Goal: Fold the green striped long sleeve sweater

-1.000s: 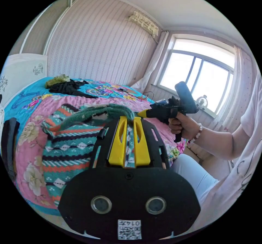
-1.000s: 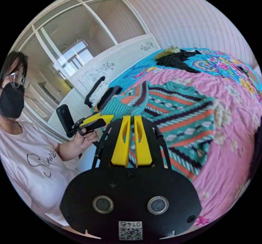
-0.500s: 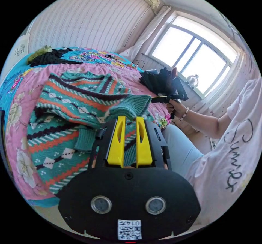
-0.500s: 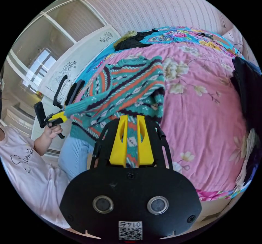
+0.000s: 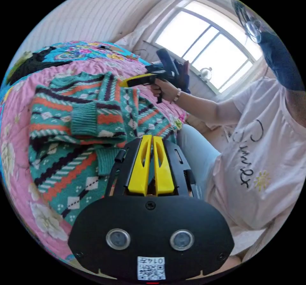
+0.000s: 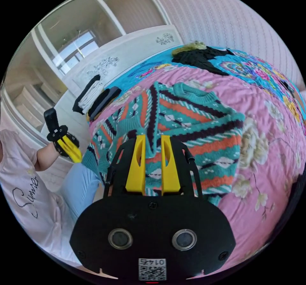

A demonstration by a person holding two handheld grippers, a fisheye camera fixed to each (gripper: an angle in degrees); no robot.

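The green striped sweater point(image 6: 197, 129) lies flat on the pink floral quilt point(image 6: 271, 106), teal with orange, dark and white bands. Both sleeves are folded in across its body; one ribbed cuff point(image 5: 83, 117) rests on the chest and another cuff point(image 5: 103, 160) lies lower down. My left gripper point(image 5: 150, 138) is shut and empty, just off the sweater's near hem, over the person's lap. The left gripper point(image 6: 68, 146) hangs beside the bed, held in a hand. My right gripper point(image 6: 152, 138) is open and empty above the folded sleeve. That right gripper point(image 5: 127, 81) hovers over the sweater's far side.
The person sits at the bed's edge in a white T-shirt point(image 5: 255, 157) and light jeans point(image 6: 76, 183). Black clothes point(image 6: 200, 57) lie at the far end of the bed by the white headboard point(image 6: 127, 59). Folded dark and white items point(image 6: 95, 95) sit at the side. A window point(image 5: 204, 49) is behind.
Both grippers carried the sleeve cuffs over the sweater's body and let them go. The right jaws have opened. The left gripper has drawn back toward the person and shut empty.
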